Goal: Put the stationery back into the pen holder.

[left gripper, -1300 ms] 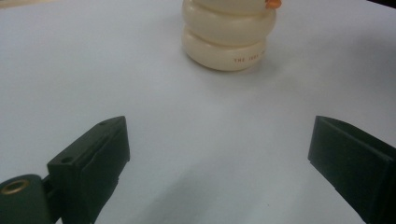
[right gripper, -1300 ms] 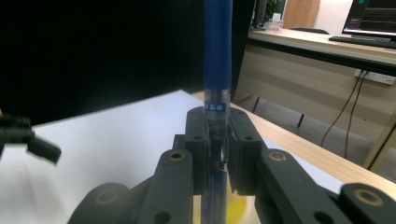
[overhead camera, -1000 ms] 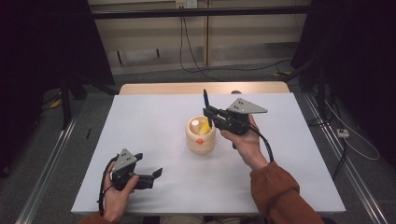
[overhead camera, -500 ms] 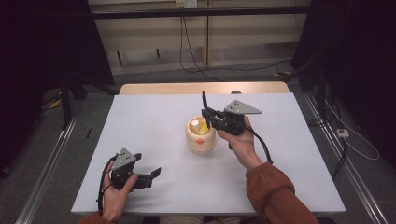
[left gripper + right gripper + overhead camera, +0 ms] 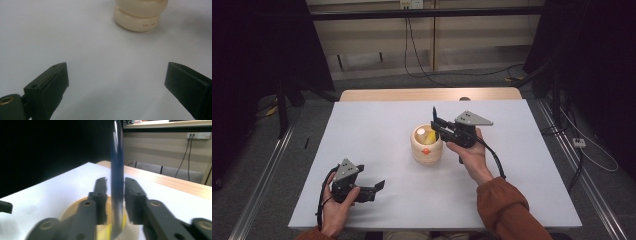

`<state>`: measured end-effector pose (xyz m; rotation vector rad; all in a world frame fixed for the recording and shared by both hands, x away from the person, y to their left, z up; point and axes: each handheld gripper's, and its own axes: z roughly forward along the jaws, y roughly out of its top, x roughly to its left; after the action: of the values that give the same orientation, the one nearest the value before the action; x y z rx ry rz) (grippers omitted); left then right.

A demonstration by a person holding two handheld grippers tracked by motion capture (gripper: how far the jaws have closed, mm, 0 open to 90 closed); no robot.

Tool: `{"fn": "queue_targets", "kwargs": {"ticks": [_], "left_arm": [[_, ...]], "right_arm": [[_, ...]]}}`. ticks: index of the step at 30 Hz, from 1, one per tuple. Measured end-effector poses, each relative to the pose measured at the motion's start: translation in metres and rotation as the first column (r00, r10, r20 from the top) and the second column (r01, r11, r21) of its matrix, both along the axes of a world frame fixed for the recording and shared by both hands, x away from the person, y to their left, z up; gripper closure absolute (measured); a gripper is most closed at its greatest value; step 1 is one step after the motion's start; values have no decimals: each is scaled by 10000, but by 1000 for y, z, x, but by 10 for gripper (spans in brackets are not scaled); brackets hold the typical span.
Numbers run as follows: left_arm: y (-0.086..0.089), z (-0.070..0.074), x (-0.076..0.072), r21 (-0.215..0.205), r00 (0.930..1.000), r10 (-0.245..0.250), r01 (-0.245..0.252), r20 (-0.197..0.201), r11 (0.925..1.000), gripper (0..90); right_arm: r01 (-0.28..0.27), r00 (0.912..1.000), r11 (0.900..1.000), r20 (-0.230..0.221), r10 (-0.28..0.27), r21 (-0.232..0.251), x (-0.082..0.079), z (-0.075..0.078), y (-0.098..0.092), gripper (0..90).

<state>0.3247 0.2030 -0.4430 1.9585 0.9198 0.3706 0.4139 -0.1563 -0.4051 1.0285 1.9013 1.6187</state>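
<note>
One cream-coloured holder stands on the one white counter. Inside it there is one yellow item and one round white item; what they are cannot be told. One dark upright blade-like tool rises between the jaws of the right tongs. Two tongs are in play: the right tongs above the holder and the left tongs near the counter's front edge, each carried by one hand.
</note>
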Motion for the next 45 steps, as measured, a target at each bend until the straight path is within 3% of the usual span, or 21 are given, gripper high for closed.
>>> {"fn": "queue_targets", "kwargs": {"ticks": [4,18,23,32,45], "left_arm": [[0,0,0,57,10000,-71,71,-13,10000,53],[0,1,0,-61,10000,-42,42,26,10000,53],[1,3,-1,-227,9999,-11,15,162,9997,53],[1,3,-2,-228,9999,63,-61,108,9997,54],[1,3,-2,-225,9997,208,-205,130,9995,54]], "right_arm": [[142,9999,9999,-27,-142,-27,-1,2,-2,535],[241,9991,9957,-340,-272,-893,-12,11,-16,170],[279,9971,9889,-654,-378,-1461,-21,11,-27,148],[295,9935,9850,-1037,-477,-1702,-42,6,-47,122],[811,9900,9751,-969,-1028,-2065,-76,-11,-78,95]]}}
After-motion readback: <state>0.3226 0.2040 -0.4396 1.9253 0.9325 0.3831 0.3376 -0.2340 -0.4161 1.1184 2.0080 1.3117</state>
